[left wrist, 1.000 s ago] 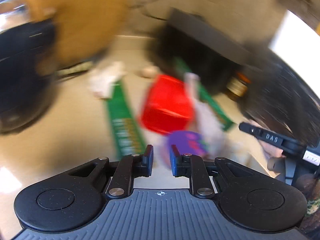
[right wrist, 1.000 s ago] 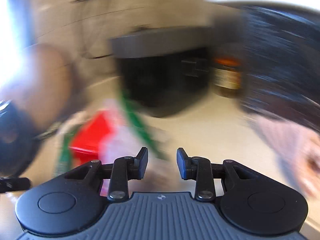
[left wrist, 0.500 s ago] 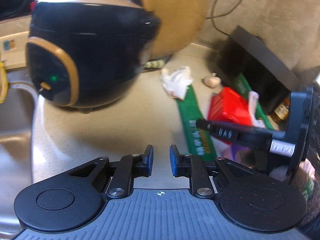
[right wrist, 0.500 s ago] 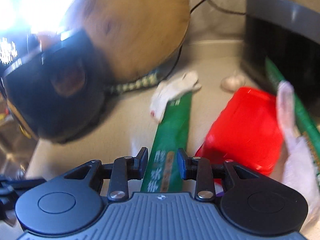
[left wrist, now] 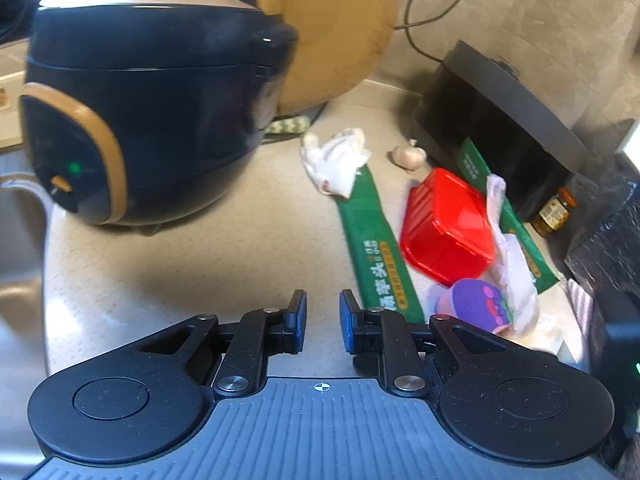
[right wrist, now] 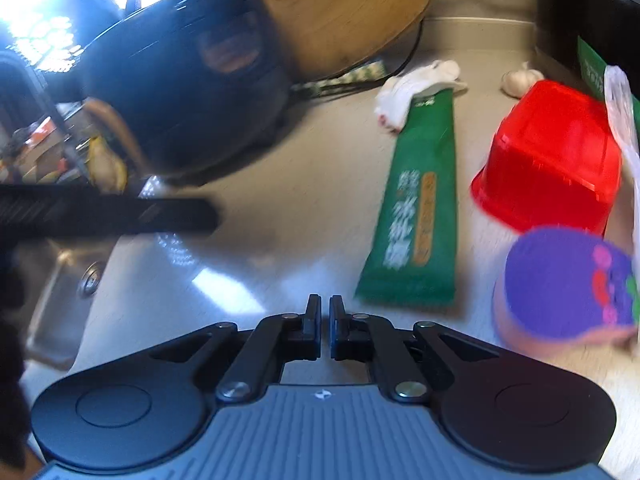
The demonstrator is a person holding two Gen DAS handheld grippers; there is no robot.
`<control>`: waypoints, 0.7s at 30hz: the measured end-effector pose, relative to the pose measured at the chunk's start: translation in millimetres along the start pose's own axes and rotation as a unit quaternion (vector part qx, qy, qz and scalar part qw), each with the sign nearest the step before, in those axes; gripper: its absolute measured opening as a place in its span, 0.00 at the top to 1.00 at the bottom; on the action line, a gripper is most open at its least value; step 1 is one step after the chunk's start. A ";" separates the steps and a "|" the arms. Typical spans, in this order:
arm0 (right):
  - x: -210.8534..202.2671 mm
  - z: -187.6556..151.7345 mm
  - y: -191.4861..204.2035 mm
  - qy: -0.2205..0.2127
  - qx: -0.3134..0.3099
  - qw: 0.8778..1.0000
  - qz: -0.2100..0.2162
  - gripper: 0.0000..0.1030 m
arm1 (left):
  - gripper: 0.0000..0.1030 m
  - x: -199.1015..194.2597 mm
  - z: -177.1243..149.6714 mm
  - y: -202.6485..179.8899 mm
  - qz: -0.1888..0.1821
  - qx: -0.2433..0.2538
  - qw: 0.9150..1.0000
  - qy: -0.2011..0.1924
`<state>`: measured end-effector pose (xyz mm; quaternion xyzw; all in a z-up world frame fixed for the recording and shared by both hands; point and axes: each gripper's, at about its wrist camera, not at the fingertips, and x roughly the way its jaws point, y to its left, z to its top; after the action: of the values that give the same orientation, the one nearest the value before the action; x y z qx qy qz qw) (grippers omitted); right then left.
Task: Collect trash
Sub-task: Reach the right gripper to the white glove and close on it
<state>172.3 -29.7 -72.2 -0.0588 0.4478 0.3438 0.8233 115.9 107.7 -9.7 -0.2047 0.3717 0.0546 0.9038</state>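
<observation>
Green wrapper (right wrist: 416,208) lay flat at centre right of your right view, beside the red tub (right wrist: 552,156); your right gripper (right wrist: 325,330) was closed, empty, your left gripper (left wrist: 322,322) parted, empty

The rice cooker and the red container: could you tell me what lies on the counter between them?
A crumpled white tissue and a long green wrapper, seen in both wrist views.
</observation>
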 end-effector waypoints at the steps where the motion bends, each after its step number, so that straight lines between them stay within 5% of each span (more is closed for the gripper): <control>1: -7.0 -3.2 0.9 -0.007 0.001 1.000 0.000 0.96 | 0.80 3.6 1.6 -2.5 -0.003 0.003 1.000 0.002; 7: -62.4 -9.4 -20.1 -0.093 0.021 0.993 -0.070 0.93 | 0.80 45.9 22.1 -31.7 -0.022 0.024 0.999 0.030; 12: -94.2 -25.3 -54.7 -0.133 0.061 0.977 -0.156 0.64 | 0.80 75.3 32.6 -65.5 -0.017 0.061 0.997 0.039; 21: -114.2 -52.3 -116.6 -0.134 0.149 0.952 -0.230 0.63 | 0.80 122.4 38.9 -103.9 0.003 0.135 0.991 0.024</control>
<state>166.6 -197.8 -38.9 0.0099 0.3541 0.0788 0.9318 255.1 22.5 -35.6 -0.0807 0.3975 0.0017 0.9141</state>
